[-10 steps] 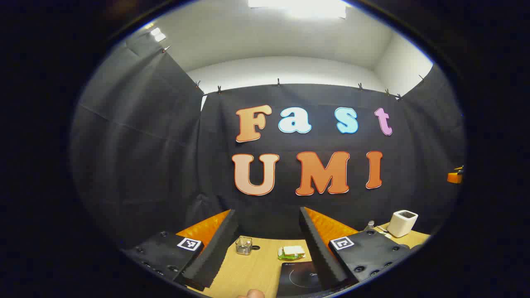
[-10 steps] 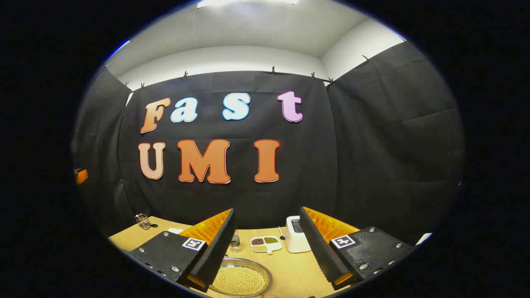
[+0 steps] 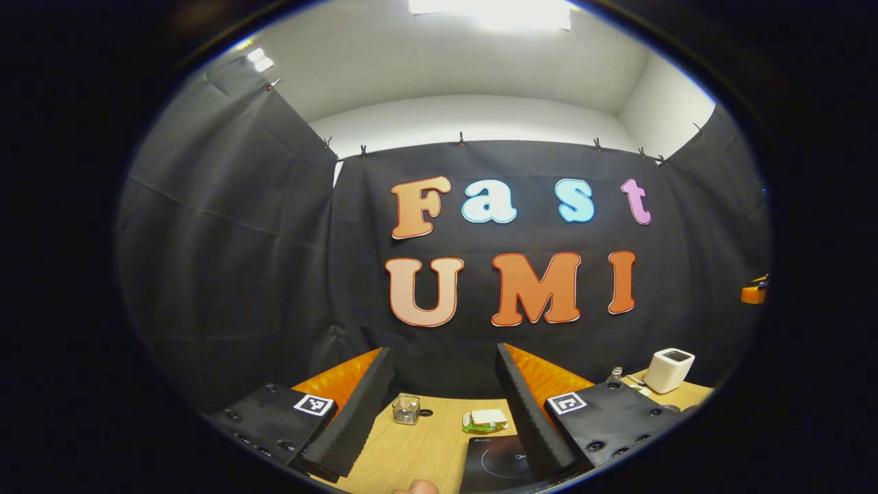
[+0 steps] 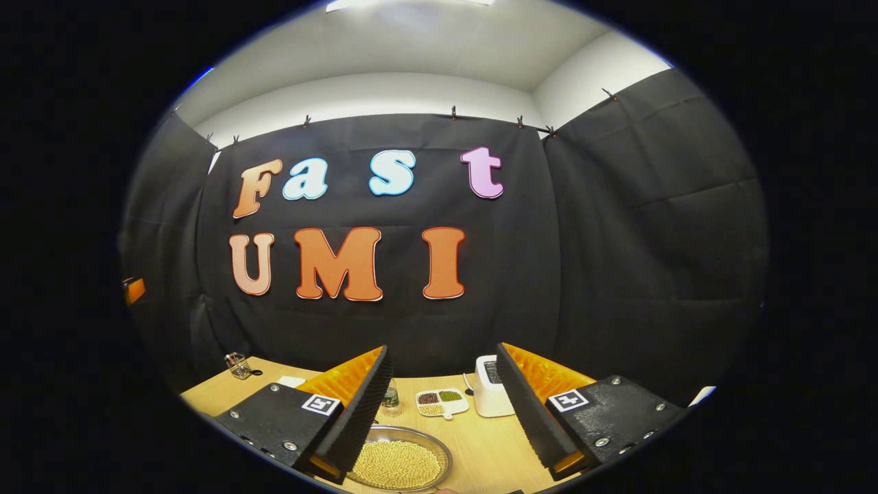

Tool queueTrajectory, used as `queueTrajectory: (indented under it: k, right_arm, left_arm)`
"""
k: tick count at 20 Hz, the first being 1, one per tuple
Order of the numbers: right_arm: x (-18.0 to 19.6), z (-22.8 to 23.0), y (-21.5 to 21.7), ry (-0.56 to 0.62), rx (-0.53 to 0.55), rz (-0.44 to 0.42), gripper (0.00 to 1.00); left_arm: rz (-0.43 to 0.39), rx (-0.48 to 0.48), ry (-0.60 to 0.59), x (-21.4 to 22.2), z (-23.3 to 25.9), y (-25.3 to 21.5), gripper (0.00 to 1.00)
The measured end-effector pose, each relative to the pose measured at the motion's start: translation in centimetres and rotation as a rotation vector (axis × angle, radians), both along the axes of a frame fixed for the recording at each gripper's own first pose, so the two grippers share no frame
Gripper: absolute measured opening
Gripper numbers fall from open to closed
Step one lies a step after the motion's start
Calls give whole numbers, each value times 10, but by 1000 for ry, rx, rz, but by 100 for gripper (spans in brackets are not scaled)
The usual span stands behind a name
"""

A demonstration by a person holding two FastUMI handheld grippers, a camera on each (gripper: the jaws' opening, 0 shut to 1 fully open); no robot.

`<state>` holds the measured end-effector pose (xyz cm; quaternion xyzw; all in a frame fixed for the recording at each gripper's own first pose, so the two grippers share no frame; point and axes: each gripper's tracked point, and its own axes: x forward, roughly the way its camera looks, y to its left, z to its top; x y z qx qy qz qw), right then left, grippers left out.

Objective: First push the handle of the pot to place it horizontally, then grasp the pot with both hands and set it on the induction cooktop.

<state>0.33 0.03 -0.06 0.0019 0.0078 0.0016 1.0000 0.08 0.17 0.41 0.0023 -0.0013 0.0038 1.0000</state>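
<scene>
Left gripper [image 3: 444, 357] spread, right gripper [image 4: 444, 353] spread; induction cooktop [image 3: 497, 456] half cut off

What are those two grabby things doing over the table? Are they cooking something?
Not yet. A person holds both tools up above the wooden table, and neither touches anything. The left gripper is open, with the black induction cooktop lying flat just below it. The right gripper is open too, over a metal pan of small yellow beans. Farther back sit a small divided dish and a white appliance. No lifting or pushing has started.
</scene>
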Motion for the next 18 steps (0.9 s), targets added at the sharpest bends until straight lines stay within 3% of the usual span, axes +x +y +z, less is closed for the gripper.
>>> queueTrajectory:
  k: [2,3,4,6,7,10,11,12,13,14,15,16,17,18]
  right_arm:
    - [0,-2,1,5,-1,0,95]
    - [-1,-2,2,7,-2,2,100]
    - [0,-2,2,10,-1,4,95]
    - [0,-2,4,12,-1,11,94]
    - [0,-3,5,14,-2,12,100]
    - [0,-3,12,17,-6,29,87]
    - [0,-3,13,15,-5,33,89]
    - [0,-2,16,15,-8,38,78]
    - [-1,-4,18,14,-13,44,80]
    - [-1,-5,20,16,-18,47,68]
    - [-1,-9,22,22,-23,50,64]
    - [-2,-13,22,36,-20,44,48]
    - [-2,-16,23,46,-19,46,49]
    - [-3,-20,24,53,-19,45,34]
  left_arm:
    - [5,5,-1,-3,1,1,98]
    - [7,7,-1,-3,1,3,98]
    - [9,5,1,-3,2,3,99]
    - [8,-1,2,-3,2,4,99]
    - [10,-1,1,-3,2,5,99]
    - [18,6,-2,-3,3,7,98]
    - [19,6,-2,-3,3,8,99]
    - [19,6,-1,-4,2,8,99]
    - [18,6,-1,-5,3,9,99]
    - [21,5,-2,-5,2,10,99]
    - [23,3,0,-6,1,12,99]
    - [28,2,1,-5,0,13,99]
    - [31,3,3,-5,-1,15,99]
    - [33,4,7,-6,-2,17,99]
